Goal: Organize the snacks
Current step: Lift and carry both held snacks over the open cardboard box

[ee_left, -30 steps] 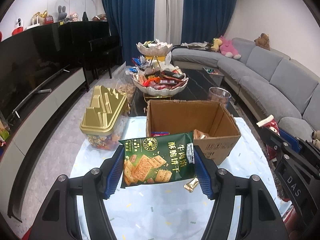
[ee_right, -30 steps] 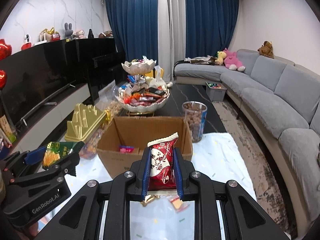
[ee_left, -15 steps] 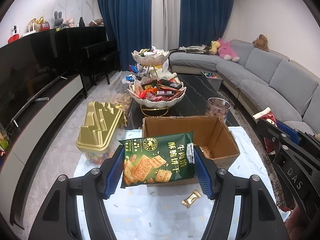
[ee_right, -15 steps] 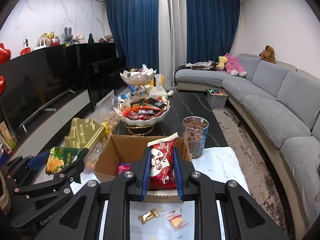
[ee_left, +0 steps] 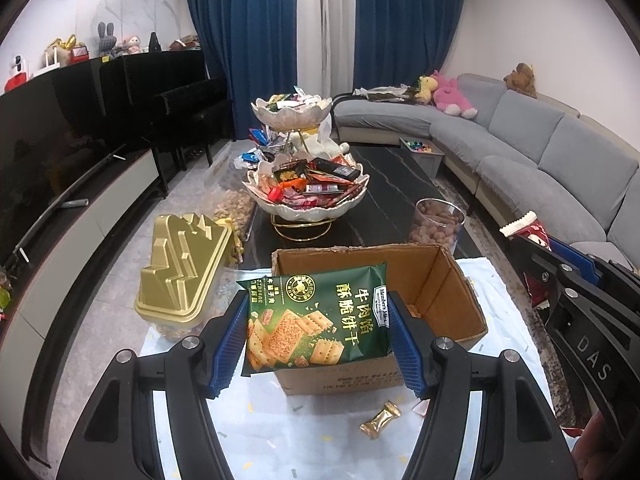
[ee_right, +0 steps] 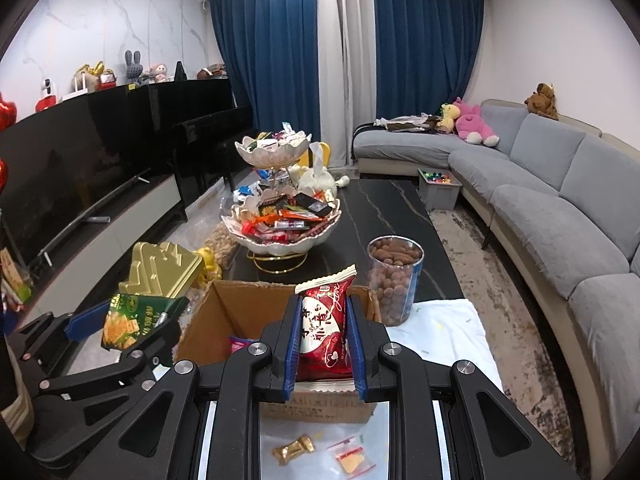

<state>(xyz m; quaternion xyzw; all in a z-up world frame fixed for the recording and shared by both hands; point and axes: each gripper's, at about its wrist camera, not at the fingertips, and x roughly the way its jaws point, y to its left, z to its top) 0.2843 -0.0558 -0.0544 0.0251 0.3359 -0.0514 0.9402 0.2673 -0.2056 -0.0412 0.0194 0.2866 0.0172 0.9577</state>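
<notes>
My left gripper (ee_left: 318,334) is shut on a green cracker packet (ee_left: 318,320) and holds it above the near wall of an open cardboard box (ee_left: 452,292). It also shows at the left of the right wrist view (ee_right: 132,320). My right gripper (ee_right: 322,344) is shut on a red snack packet (ee_right: 326,336), held upright above the box (ee_right: 224,312); it appears at the right of the left wrist view (ee_left: 532,240). A pink wrapper (ee_right: 239,345) lies in the box.
A two-tier bowl stand of snacks (ee_left: 308,196) and a clear jar of nuts (ee_right: 394,280) stand behind the box. A gold-lidded tub (ee_left: 182,272) sits left. A gold candy (ee_left: 380,419) and a small clear bag (ee_right: 352,456) lie on the white cloth (ee_left: 280,440). A grey sofa (ee_right: 560,184) is at right.
Both grippers have risen and drawn back with their packets; the box and table look farther below. The gold candy near the box has come into view.
</notes>
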